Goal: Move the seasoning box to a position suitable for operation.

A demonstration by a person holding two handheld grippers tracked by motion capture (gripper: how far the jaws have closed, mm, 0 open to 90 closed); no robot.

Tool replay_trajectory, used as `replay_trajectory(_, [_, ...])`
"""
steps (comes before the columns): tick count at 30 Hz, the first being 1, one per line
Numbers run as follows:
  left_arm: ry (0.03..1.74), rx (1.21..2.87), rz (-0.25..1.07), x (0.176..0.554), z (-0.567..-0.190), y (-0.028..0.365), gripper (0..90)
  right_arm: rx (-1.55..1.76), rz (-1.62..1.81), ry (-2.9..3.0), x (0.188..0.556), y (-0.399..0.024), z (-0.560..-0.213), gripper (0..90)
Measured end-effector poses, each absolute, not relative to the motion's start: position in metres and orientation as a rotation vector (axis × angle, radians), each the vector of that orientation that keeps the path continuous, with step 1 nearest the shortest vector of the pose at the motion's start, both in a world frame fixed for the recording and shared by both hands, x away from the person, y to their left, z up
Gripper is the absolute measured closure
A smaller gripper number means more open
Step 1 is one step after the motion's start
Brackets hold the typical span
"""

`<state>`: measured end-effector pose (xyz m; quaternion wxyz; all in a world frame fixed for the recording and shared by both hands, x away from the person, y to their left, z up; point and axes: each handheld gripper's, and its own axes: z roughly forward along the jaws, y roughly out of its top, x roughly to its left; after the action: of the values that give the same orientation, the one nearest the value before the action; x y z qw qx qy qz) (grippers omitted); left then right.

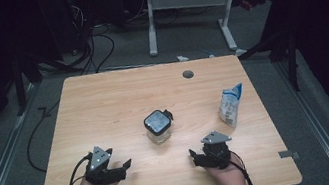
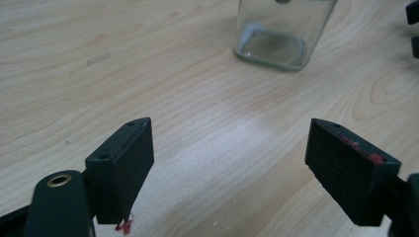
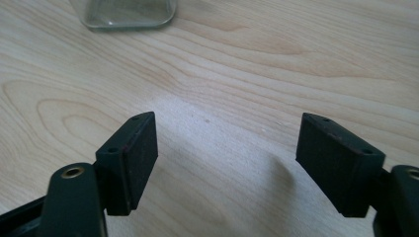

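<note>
Jar point(image 1: 159, 126): square clear glass, black lid | left gripper point(image 1: 125, 166): wide open, empty | right gripper point(image 1: 194, 158): wide open, empty

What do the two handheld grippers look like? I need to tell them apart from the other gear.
Both are black. The left gripper and right gripper each carry a grey three-cornered plate on top and trail a black cable toward the person. Each has two flat, blocky black jaws with small screw holes. The left gripper's jaws bear red smears; a brass-ringed hole sits at a jaw base. Forearms are bare, no sleeves seen.
</note>
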<state>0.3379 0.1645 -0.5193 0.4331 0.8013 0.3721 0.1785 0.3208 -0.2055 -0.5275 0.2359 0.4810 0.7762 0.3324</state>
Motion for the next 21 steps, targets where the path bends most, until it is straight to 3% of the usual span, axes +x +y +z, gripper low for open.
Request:
replay_trajectory(4, [0.972,1.935,0.376,0.339,-0.519,0.170,28.1,1.342,0.985,2.128,0.318,-0.212,-0.525,34.9])
replay_trajectory(11, [0.994,1.972,0.427,0.340,-0.521,0.172,30.7,1.322,1.087,2.084,0.311,-0.219,-0.518,41.6])
replay_trajectory(12, [0.985,1.967,0.427,0.340,-0.522,0.173,32.2,1.315,1.091,2.049,0.308,-0.218,-0.518,47.4])
replay_trajectory(17, [0.981,1.938,0.346,0.342,-0.520,0.176,37.9,1.328,1.114,2.052,0.309,-0.218,-0.519,49.8])
replay_trajectory(21, [0.968,1.938,0.372,0.341,-0.516,0.175,40.9,1.327,1.095,2.058,0.309,-0.217,-0.521,51.9])
